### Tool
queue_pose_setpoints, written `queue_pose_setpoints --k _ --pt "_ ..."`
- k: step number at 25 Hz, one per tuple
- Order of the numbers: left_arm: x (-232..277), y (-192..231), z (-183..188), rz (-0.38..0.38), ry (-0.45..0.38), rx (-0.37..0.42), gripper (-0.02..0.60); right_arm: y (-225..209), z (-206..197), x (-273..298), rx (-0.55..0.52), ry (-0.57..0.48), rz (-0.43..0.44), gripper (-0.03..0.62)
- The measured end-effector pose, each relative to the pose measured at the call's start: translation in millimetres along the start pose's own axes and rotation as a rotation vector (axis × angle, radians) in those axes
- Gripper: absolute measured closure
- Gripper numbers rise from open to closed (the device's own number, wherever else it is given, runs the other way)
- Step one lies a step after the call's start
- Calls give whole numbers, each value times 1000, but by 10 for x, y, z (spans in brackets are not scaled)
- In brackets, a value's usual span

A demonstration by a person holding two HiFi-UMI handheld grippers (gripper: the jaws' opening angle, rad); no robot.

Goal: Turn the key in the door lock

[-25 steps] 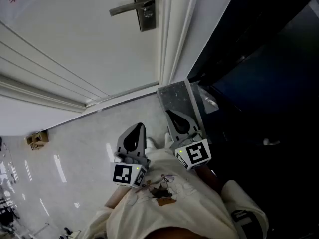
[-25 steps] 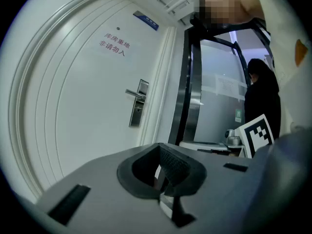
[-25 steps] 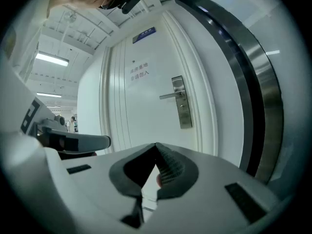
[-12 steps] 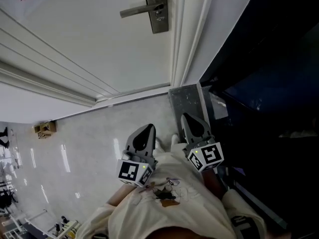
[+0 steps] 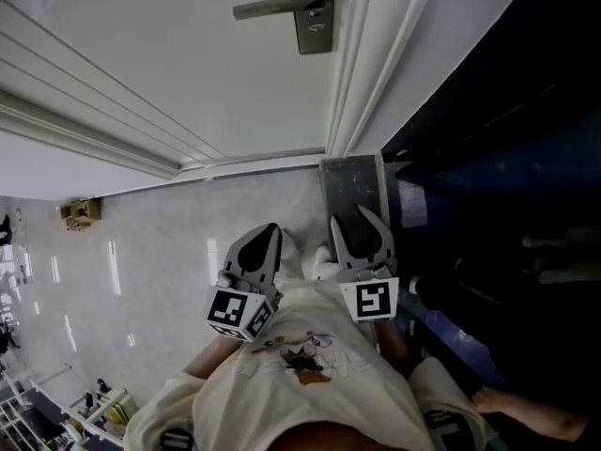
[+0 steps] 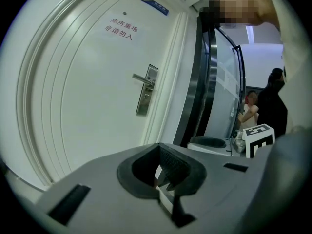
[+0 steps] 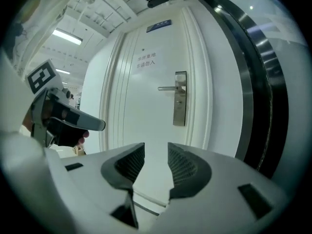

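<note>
Since the earlier head views the camera has swung, so the brushed-steel lock plate (image 5: 313, 22) with its lever handle (image 5: 272, 7) now sits further right on the white panelled door (image 5: 188, 73), and the right gripper (image 5: 360, 225) has changed from a closed point to parted jaws. Those jaws are opening with nothing between them. The left gripper (image 5: 270, 235) is clenched with its pads together, holding nothing I can see. Both hang low against the person's pale shirt (image 5: 300, 383), well apart from the lock. No key can be made out at the plate from here. The task looks barely begun: reaching the lock, gripping the key and turning it all remain.
</note>
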State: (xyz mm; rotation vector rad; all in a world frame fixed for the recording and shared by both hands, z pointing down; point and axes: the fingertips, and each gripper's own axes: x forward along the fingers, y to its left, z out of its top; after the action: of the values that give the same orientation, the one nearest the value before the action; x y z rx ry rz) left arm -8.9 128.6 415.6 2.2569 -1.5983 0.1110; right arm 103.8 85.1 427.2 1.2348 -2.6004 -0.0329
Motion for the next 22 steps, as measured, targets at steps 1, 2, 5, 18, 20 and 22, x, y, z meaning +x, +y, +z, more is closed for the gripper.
queue_pose_setpoints --k 1,2,5,18,20,22 --pt "60 42 29 -5 0 -9 577 -8 30 76 -1 4 -6 445" --pt "136 92 54 -12 0 -20 577 -26 57 169 -5 11 -12 445" --pt "390 335 170 -34 -15 -34 577 -99 169 545 -40 25 -32 447" --pt "1041 1278 1052 -146 -97 4 577 -530 1147 1952 -278 38 -274 484" --pt "1103 1307 1101 -156 -103 9 577 -634 1293 2063 -348 32 -319 490" --pt "1170 1321 1106 -161 -99 -13 577 -730 1467 2155 -494 32 -378 512"
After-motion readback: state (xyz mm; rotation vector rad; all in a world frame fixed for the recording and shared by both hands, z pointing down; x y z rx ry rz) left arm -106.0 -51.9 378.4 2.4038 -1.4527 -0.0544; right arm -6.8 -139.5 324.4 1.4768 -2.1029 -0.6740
